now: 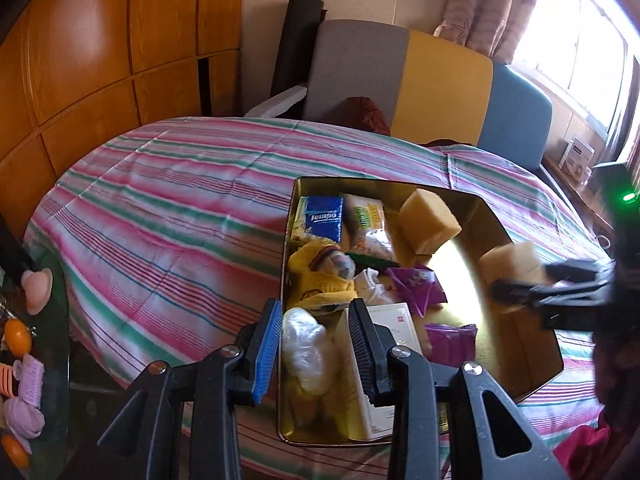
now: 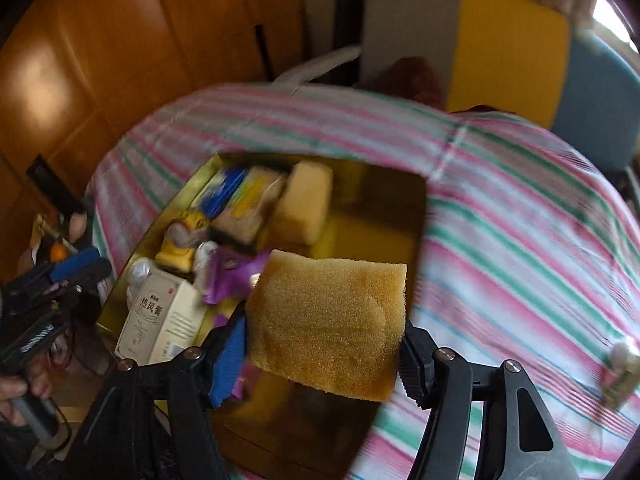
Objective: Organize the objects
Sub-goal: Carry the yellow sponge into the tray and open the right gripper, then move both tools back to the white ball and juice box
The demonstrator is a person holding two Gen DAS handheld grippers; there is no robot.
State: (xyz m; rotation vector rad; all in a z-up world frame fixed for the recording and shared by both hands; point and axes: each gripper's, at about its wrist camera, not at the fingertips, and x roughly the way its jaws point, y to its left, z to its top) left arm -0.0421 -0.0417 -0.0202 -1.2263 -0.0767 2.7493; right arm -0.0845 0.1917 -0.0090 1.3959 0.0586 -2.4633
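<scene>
A placing step is judged to be in hand: a sponge [image 2: 326, 326] is being carried over the gold tin [image 1: 532, 376], where most items are already gathered.

On the left, the left gripper [image 1: 314, 344] is held low over the near left corner of the tin, its fingers pointed forward and set apart with nothing clamped between them; a white plastic wad [image 1: 304, 344] is seen through the gap, lying below in the tin. Beyond it lie a yellow plush [image 1: 320, 276], a tissue pack [image 1: 322, 216], a white box [image 1: 384, 364], purple packets [image 1: 416, 288] and a second sponge [image 1: 430, 220].

On the right, the right gripper [image 2: 322, 356] is closed on the carried sponge, which is pinched by its side faces and held above the near right part of the tin, not yet touching the floor. Motion blur is shown in both views.

For the next move, a lowering onto the bare floor near the other sponge seems called for, then a release. A small item [image 2: 620, 372] on the striped cloth [image 2: 520, 240] at far right appears left to collect.
</scene>
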